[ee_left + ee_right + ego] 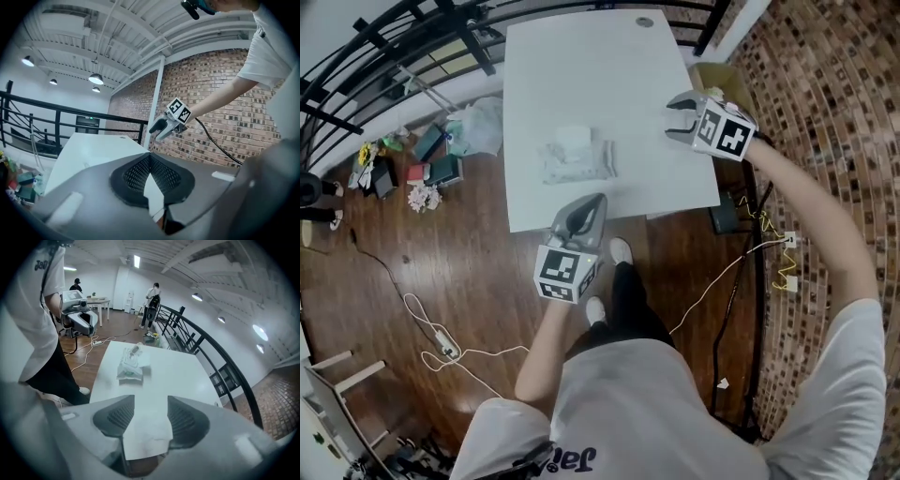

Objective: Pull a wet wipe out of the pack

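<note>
The wet wipe pack (578, 163) lies flat in the middle of the white table (581, 66). A loose white wipe (574, 139) rests at its far end. In the right gripper view the pack (129, 372) sits well beyond the jaws. My right gripper (675, 120) hovers over the table's right side, away from the pack; it (151, 401) is open and grips nothing. My left gripper (585, 210) is at the table's front edge, just short of the pack. Its jaws (150, 157) meet at the tips, and it holds nothing. The left gripper view also catches the right gripper (161, 129).
A black railing (412, 28) runs along the table's far and left sides. Bags and flowers (422, 169) lie on the wooden floor at left, and white cables (441, 342) trail near my feet. A brick wall (825, 84) stands at right. People (152, 303) stand far off.
</note>
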The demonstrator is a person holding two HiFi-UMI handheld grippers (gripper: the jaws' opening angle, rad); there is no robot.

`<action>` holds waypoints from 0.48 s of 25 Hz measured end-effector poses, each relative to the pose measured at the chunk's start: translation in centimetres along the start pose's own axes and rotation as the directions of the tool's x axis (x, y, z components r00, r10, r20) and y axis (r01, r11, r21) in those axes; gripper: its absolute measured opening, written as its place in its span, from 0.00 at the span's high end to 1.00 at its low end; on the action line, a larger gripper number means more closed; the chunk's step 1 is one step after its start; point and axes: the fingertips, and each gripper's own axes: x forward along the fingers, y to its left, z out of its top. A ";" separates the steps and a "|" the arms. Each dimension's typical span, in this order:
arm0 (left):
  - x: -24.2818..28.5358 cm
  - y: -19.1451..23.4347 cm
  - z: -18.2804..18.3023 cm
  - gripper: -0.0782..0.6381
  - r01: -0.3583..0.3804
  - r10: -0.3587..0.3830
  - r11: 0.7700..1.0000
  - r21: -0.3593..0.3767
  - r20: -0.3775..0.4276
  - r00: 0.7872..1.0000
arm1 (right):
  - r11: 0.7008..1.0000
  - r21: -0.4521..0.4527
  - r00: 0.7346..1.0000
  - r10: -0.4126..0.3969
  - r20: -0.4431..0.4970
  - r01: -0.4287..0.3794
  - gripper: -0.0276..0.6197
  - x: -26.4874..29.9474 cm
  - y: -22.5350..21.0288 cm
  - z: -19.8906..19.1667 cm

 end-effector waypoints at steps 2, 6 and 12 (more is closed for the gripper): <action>-2.0 -0.1 1.2 0.87 -0.015 0.014 1.000 0.012 0.027 1.000 | 0.999 -0.005 0.999 -0.032 0.027 0.032 0.64 -2.3 0.7 2.2; -6.7 -1.0 3.7 0.87 -0.043 0.039 0.998 0.052 0.076 0.996 | 0.966 0.199 0.948 -0.210 0.241 0.163 0.64 -9.2 2.3 8.0; -15.5 -3.9 7.1 0.87 -0.077 0.054 0.990 0.120 0.186 0.981 | 0.813 0.551 0.705 -0.503 0.500 0.189 0.66 -18.8 13.3 14.5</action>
